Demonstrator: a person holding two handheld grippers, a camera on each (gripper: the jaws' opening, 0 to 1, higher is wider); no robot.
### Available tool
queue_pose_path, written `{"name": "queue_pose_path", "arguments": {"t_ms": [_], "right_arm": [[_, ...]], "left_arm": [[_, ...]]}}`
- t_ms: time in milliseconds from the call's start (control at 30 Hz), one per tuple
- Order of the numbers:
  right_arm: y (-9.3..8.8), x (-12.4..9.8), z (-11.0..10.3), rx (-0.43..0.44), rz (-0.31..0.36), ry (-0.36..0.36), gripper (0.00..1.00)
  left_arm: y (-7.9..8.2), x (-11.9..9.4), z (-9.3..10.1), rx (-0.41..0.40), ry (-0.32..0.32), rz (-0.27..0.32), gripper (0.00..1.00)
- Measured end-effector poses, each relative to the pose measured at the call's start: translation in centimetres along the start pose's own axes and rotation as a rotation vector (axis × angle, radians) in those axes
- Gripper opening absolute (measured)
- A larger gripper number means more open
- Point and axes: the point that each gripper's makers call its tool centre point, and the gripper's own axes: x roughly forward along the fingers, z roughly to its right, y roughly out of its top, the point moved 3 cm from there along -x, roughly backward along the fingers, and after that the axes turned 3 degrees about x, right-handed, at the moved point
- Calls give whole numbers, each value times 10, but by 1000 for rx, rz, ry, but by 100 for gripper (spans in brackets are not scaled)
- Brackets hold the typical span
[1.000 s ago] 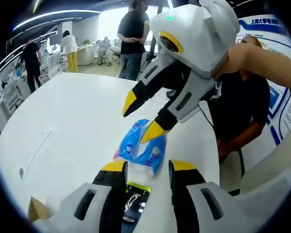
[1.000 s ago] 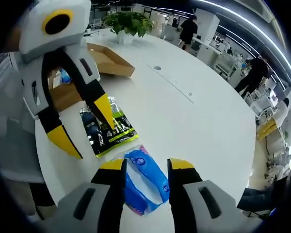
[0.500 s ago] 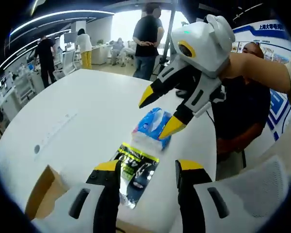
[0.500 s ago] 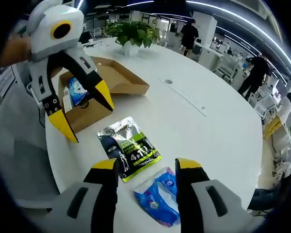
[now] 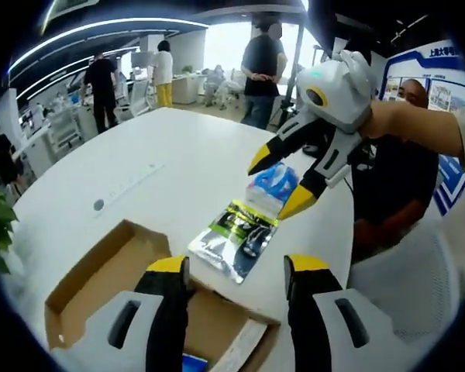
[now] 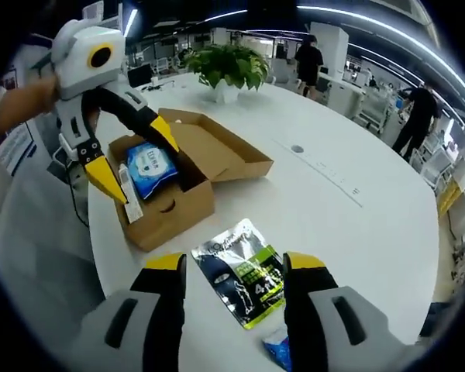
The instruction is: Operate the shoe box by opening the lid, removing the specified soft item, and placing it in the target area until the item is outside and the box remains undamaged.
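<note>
Right gripper (image 6: 234, 267): jaws spread, nothing between them, above the table (image 6: 349, 209). Just past its tips lies a green foil pouch (image 6: 244, 281), flat; a blue pack (image 6: 277, 349) lies beside it at the table edge, already out of the box.

Further off, the box (image 6: 170, 190) stands with lid folded back, undamaged as far as can be seen. Inside: a blue wipes pack (image 6: 151, 169) and a white tube (image 6: 129, 192) against the near wall.

Left gripper (image 6: 128, 167) hovers over the open box, jaws apart, empty. In the left gripper view its tips (image 5: 236, 271) frame the box rim (image 5: 101, 267).

Risks, as judged: the blue pack sits near the table edge and a nudge could push it off. A jaw dropped into the box at an angle could catch the cardboard wall and crease or tear it. The wipes pack is soft and slick; a shallow pinch may slip.
</note>
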Motion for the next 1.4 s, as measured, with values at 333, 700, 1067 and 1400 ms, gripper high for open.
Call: {"name": "queue_pose_path", "arguments": {"t_ms": [333, 700, 1067, 1400], "right_arm": [[13, 24, -30, 23, 14, 50, 48], [25, 51, -60, 71, 32, 111, 43], [35, 84, -90, 72, 17, 173, 41], [41, 114, -108, 84, -10, 192, 37]], "left_arm": [[-29, -41, -24, -67, 84, 30, 54], [-70, -77, -46, -112, 148, 13, 55], [-116, -115, -64, -181, 244, -8, 56], [-160, -148, -78, -235, 336, -40, 56]]}}
